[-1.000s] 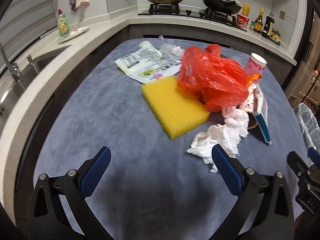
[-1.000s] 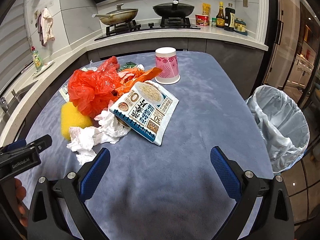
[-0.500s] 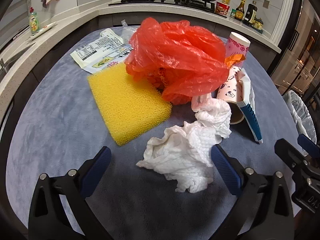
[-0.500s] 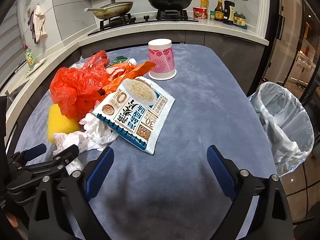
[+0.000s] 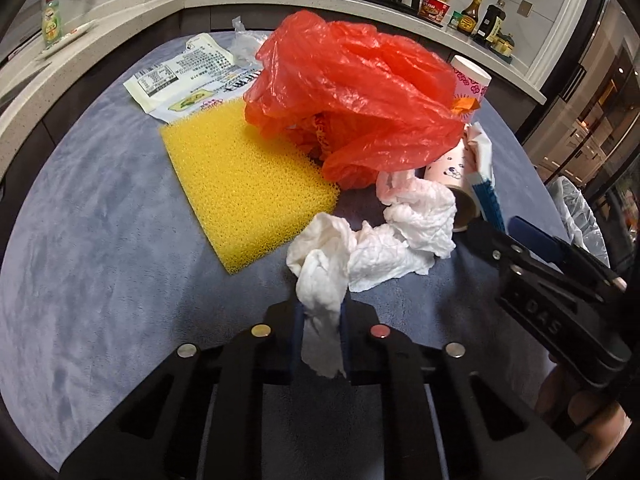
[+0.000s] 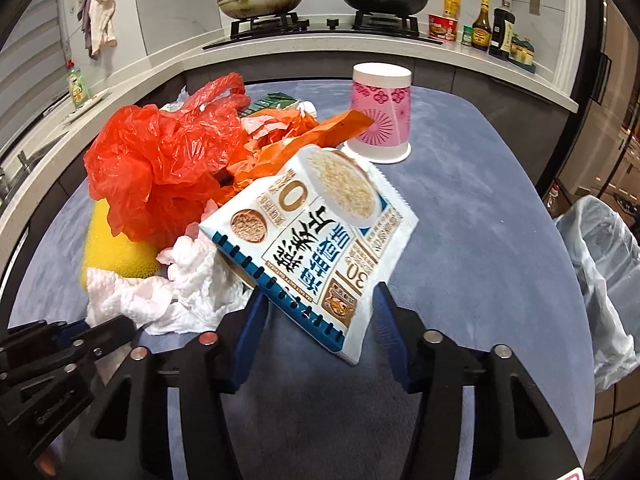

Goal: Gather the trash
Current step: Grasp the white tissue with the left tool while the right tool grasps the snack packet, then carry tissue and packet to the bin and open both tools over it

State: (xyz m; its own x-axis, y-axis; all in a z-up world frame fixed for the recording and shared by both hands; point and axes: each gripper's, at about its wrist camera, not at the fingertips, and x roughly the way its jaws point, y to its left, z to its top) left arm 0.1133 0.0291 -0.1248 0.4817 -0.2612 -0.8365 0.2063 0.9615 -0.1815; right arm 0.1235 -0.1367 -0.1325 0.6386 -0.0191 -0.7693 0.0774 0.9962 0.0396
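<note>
My left tongs (image 5: pixel 320 320) pinch the soft, light tissue (image 5: pixel 372 248); my right tongs (image 6: pixel 316 320) straddle the limp, slippery oatmeal packet (image 6: pixel 320 236), half-open.

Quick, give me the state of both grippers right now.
Left gripper: shut on the white paper towel.
Right gripper: open, fingers on either side of the oatmeal packet, not clamped.

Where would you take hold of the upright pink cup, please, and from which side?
Grip the pink cup across its mid wall, coming level from its bare right side. It stands rim-down on the table, so there is no open mouth to pinch, and the orange wrapper crowds its left. The wall tapers upward, so stay low to avoid slipping.
</note>
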